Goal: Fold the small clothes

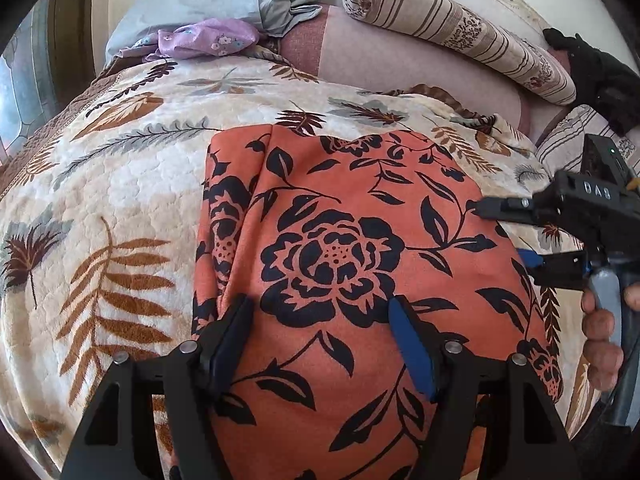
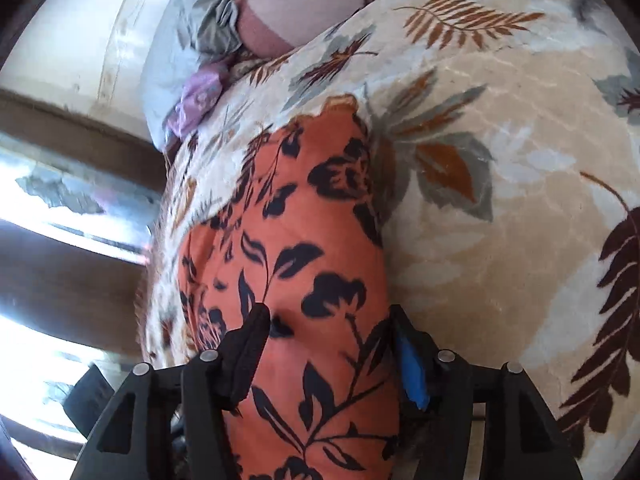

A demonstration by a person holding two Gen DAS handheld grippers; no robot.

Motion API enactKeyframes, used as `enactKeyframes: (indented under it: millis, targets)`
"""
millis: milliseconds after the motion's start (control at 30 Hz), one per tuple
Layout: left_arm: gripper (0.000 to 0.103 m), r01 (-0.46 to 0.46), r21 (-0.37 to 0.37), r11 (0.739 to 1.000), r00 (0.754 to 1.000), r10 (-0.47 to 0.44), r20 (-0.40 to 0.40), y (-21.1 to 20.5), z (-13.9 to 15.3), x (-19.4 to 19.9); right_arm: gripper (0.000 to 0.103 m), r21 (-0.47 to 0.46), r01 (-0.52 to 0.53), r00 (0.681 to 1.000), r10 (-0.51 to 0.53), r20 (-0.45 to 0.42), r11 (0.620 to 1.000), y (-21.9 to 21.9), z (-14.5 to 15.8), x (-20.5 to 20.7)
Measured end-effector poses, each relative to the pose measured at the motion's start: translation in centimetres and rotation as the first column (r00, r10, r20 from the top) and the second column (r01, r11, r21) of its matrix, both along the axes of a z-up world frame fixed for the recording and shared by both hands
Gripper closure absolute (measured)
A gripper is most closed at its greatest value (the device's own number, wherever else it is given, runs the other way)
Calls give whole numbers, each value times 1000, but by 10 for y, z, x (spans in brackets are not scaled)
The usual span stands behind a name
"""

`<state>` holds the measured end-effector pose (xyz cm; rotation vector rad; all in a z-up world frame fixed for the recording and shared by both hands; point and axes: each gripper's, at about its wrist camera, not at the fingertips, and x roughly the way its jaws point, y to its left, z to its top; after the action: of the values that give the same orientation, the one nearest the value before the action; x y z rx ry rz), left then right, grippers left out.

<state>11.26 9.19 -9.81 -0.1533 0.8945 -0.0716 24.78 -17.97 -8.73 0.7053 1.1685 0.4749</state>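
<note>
My left claw [image 1: 320, 312] is hanging spread over the near part of the orange floral garment [image 1: 340, 240], pinching nothing. The garment is lying flat on the leaf-print blanket [image 1: 120, 184] on the bed, already doubled along its left edge. It's looking thin, light and limp, likely sliding easily, so I'm judging an edge or corner best for pinching. My right claw [image 1: 508, 232] is spread too, gripping nothing, at the garment's right edge. Pillows are lying beyond.

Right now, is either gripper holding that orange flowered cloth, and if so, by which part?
Nothing is held. The left gripper and right gripper both stand open above the orange flowered cloth, which lies flat on the leaf-print blanket.
</note>
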Motion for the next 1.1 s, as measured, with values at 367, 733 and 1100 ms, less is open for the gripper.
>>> enactKeyframes:
  millis: [367,733,1100]
  targets:
    - [32,3,-11,1000,1000,-3,-8,3,1,2,54,-181,-70,995,80,53,981,29,6,21]
    - [32,6,-12,1000,1000,-7,-8,4,0,3,61,-128,-43,998,48,34,991,33,-6,56]
    - [32,6,-18,1000,1000,-7,-9,5,0,4,51,-178,-87,996,91,12,980,32,2,10]
